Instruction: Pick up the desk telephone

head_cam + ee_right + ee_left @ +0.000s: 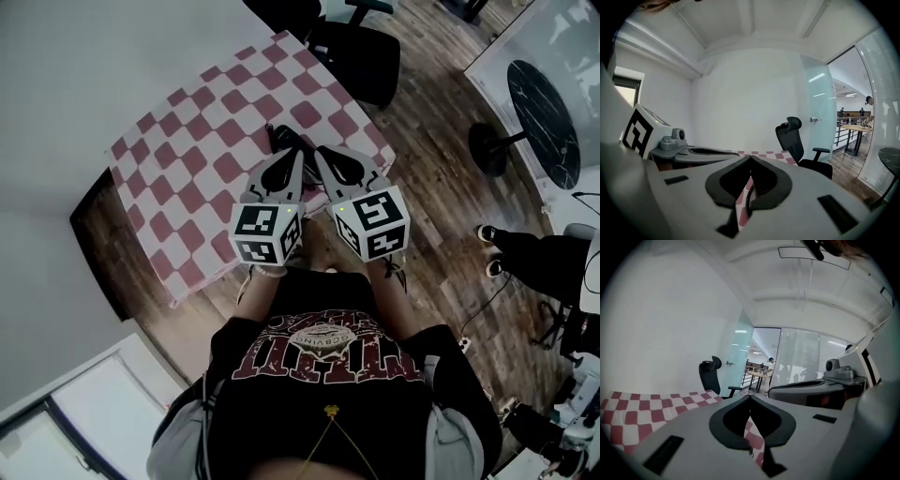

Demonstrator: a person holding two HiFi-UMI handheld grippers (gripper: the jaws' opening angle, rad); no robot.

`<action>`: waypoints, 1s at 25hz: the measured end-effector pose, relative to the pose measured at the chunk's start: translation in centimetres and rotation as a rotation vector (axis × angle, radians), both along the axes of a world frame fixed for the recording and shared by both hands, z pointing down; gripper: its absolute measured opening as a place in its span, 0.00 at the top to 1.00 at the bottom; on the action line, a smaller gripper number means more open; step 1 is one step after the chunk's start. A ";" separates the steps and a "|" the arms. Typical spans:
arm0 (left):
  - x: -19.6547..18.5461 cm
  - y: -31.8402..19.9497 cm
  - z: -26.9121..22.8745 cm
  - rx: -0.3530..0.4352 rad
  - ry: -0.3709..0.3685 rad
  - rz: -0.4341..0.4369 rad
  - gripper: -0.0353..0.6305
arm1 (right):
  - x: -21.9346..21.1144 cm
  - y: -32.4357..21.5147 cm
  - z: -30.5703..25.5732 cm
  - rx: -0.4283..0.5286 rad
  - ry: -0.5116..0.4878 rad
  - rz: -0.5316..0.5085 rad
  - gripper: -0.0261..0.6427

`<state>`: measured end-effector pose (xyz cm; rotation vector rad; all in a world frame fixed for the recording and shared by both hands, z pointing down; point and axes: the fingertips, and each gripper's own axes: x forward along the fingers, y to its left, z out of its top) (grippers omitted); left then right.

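- Overhead, the head view shows the person holding the left gripper and right gripper side by side over the near right corner of a table draped in a red-and-white checked cloth.
- Both tools are closed and hold nothing. In the left gripper view and the right gripper view the grey jaws meet at their tips around a black-lined, spade-shaped opening.
- Only the right gripper view shows a black coiled cord lying on the cloth below its jaws.
- The desk telephone itself cannot be made out. From above, a dark shape sits on the cloth at the jaw tips, largely hidden.
- A black high-backed office chair stands at the table's far end on a dark wood plank floor.
- A dark, marbled round table stands at the right, well apart from the checked cloth.
- Both gripper views add plain white walls and a frosted glass partition.
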<state>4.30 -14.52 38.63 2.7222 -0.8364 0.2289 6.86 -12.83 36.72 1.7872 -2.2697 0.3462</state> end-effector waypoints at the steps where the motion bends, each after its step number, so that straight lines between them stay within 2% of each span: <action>1: 0.0 -0.6 0.3 -0.007 -0.002 0.008 0.95 | 0.0 -0.6 0.3 -0.008 0.001 0.003 0.93; 7: -0.3 -3.6 1.5 -0.027 -0.009 0.045 0.95 | -0.7 -3.4 1.8 -0.045 0.006 0.027 0.93; 14: -2.3 -5.1 3.1 -0.066 -0.016 0.030 0.95 | -1.6 -5.3 3.9 -0.110 0.010 0.016 0.93; 25: -2.7 -7.3 3.8 -0.084 -0.026 -0.037 0.95 | -2.5 -8.8 4.5 -0.128 0.022 -0.096 0.93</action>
